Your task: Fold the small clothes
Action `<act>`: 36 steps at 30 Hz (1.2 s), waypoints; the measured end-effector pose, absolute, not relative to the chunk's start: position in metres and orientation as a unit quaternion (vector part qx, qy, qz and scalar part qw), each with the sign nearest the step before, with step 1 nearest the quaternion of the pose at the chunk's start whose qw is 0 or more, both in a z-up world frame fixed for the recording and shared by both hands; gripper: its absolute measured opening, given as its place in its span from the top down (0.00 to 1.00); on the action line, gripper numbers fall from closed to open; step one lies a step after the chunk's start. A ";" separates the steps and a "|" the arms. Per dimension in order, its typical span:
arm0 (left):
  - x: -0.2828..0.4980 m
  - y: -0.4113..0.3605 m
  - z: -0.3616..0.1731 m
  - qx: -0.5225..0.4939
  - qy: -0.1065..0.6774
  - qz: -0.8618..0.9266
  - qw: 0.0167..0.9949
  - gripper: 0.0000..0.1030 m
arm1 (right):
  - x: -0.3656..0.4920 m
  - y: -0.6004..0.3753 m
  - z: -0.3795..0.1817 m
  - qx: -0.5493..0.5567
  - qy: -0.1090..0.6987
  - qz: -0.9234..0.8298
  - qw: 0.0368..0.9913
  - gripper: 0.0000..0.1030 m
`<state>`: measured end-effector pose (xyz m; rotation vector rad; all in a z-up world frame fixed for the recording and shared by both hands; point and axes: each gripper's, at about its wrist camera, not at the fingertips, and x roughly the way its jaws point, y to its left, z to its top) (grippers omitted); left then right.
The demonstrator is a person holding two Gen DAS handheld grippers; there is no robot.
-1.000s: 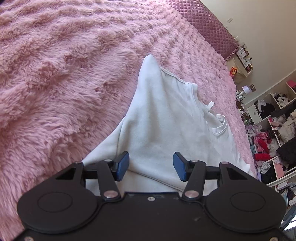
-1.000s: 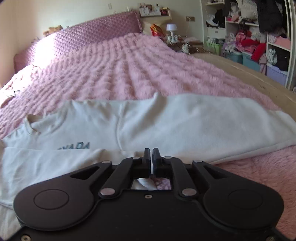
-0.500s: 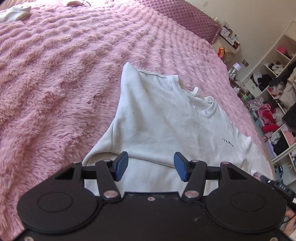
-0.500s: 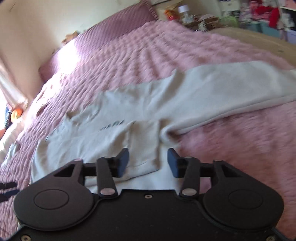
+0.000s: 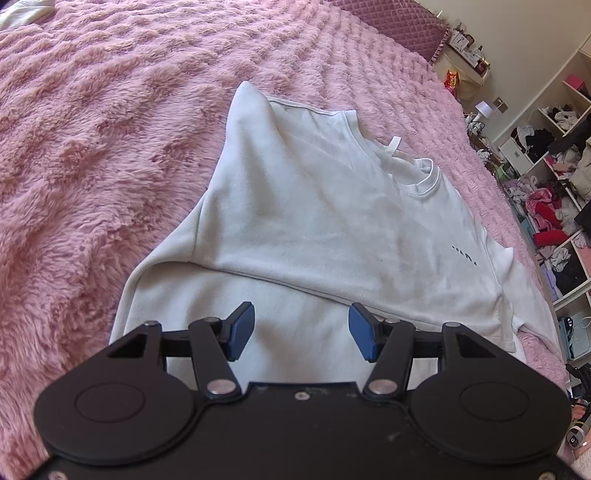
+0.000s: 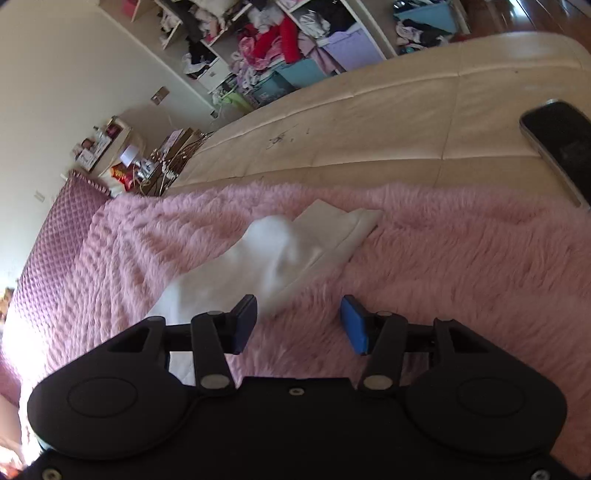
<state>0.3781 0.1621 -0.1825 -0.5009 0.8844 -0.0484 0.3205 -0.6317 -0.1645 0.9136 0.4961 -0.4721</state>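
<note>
A white sweatshirt [image 5: 325,229] lies on the pink fluffy bedspread [image 5: 92,147], one sleeve folded across its body, collar toward the far right. My left gripper [image 5: 301,326] is open and empty, hovering over the lower part of the sweatshirt. In the right wrist view the other sleeve [image 6: 280,258] stretches out over the bedspread [image 6: 461,266], its cuff toward the bed edge. My right gripper [image 6: 298,323] is open and empty above the bedspread, just right of that sleeve.
A dark phone [image 6: 557,144] lies on the beige bed frame [image 6: 369,110] past the bedspread's edge. Shelves stuffed with clothes [image 6: 280,40] stand beyond it. A quilted purple headboard [image 5: 399,22] is at the far end. A nightstand with clutter [image 6: 122,155] stands beside it.
My right gripper opened, let go of the folded sleeve, and swung right toward the outstretched sleeve. My left gripper stayed open and drew back slightly.
</note>
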 end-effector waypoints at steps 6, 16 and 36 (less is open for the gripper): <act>0.391 0.151 -0.187 -0.213 0.440 -0.013 0.872 0.44 | 0.349 -0.658 -0.188 0.517 0.200 -0.236 0.798 0.50; 0.390 0.143 -0.189 -0.212 0.439 -0.024 0.873 0.44 | 0.352 -0.669 -0.187 0.541 0.181 -0.265 0.777 0.89; 0.352 0.191 -0.146 -0.261 0.354 -0.075 0.895 0.44 | 0.405 -0.346 0.023 0.413 0.180 0.215 0.866 0.90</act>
